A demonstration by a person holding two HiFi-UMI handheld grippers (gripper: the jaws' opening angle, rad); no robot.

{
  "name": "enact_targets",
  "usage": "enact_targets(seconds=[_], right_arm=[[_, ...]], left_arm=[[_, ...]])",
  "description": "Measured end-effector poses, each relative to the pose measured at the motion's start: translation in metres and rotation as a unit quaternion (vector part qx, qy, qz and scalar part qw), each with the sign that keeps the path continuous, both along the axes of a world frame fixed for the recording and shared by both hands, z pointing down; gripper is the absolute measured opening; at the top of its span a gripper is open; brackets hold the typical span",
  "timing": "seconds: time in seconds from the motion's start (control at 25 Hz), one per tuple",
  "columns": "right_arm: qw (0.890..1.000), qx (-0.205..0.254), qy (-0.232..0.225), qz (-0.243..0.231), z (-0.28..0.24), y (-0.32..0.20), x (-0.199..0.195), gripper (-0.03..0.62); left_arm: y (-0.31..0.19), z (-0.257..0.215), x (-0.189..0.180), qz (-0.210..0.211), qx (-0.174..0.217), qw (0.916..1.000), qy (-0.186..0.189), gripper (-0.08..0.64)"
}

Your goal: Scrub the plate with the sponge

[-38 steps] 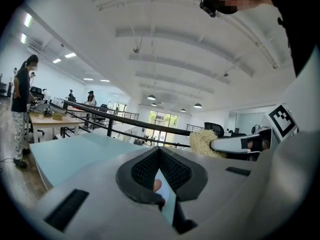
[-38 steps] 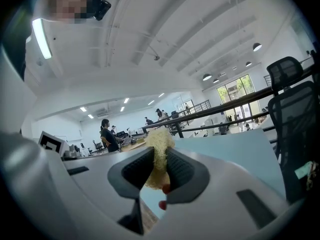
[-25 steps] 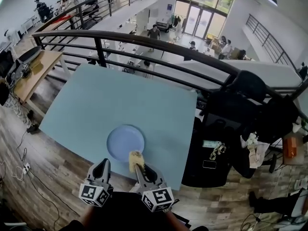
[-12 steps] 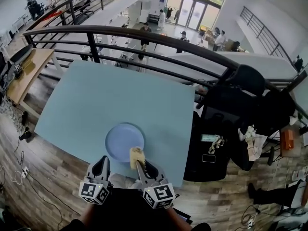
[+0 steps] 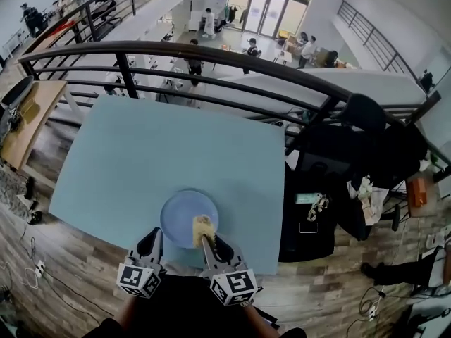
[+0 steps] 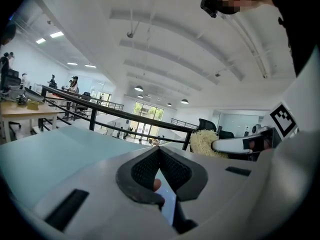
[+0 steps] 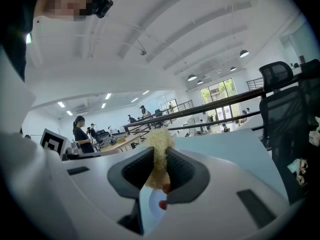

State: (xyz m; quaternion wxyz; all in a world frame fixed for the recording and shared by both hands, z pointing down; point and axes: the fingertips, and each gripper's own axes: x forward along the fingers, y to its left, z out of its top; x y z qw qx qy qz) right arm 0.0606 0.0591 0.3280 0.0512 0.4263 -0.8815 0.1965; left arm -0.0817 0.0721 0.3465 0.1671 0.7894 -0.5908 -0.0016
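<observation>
Two white hand-held grippers with black-padded jaws.
The left gripper [image 5: 153, 236] and right gripper [image 5: 206, 241] each carry a marker cube [image 5: 138, 279] of black-and-white squares. The jaw pads are ribbed.

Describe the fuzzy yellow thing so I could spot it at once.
Start at the big pale blue table, then find the round blue plate by its nearest edge. Over the plate's right side is the sponge, clamped in the right gripper: the only straw-coloured, fibrous lump there.

Pale blue on the plate [image 5: 184, 215]; lighter blue-green across the table [image 5: 162, 146]. Straw yellow on the sponge [image 5: 203, 228]. White shells, black ribbed pads, black-and-white square markers on left tongs [image 5: 151, 239] and right tongs [image 5: 209, 241]. Brown wood grain on floor [image 5: 84, 259]; black on railing [image 5: 211, 55].
</observation>
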Motion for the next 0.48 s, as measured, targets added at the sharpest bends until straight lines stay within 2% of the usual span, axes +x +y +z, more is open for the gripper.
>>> enact_targets(seconds=[0.2,0.48], right_arm=[[0.999,-0.007,0.002,0.036,0.002,-0.009,-0.019,0.072],[0.995,-0.019,0.01,0.096,0.009,-0.021,-0.023,0.072]], left_arm=[[-0.022,0.008,-0.025,0.032,-0.013,0.9994,0.001,-0.002],[-0.055,0.019,-0.034,0.087,-0.024,0.9959,0.003,-0.002]])
